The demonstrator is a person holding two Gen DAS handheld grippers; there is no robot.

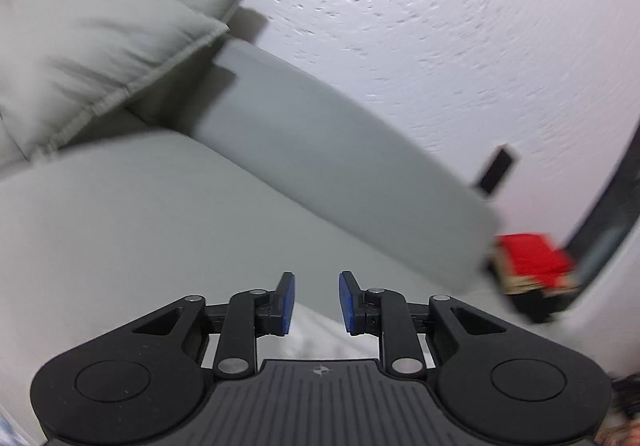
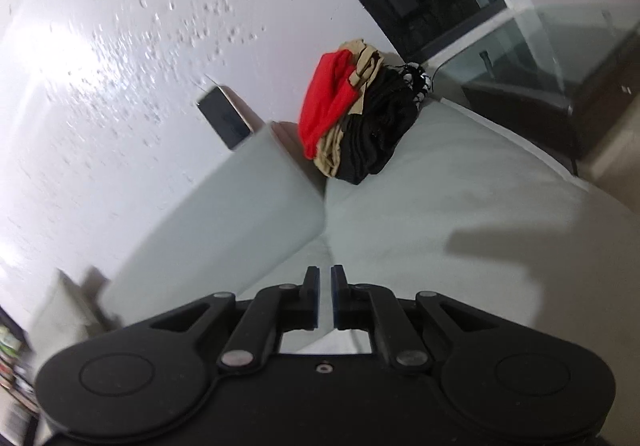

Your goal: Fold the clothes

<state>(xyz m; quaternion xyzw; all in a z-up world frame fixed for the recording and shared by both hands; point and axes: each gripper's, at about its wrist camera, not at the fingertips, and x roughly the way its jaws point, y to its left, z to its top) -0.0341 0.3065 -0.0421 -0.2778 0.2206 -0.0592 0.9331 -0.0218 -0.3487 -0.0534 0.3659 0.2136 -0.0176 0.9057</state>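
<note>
Both grippers are over the grey sofa seat (image 2: 460, 206), nothing held. Left gripper (image 1: 316, 302) has jaws spread w/ a clear gap. Right gripper (image 2: 325, 296) jaws are nearly together, thin slit btwn them. Pile of clothes (image 2: 356, 114) (red, tan, black) sits at the sofa's far end, by the backrest (image 2: 240, 214) and wall (image 2: 120, 46), well apart from both. Pillows (image 1: 100, 46) in left view.

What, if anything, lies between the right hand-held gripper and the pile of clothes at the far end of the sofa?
Nothing visible. In the right wrist view only bare sofa seat cushion lies between the right hand-held gripper and the pile of clothes. The sofa backrest runs alongside to the left, off that line. The jaws are nearly closed and hold nothing.
</note>
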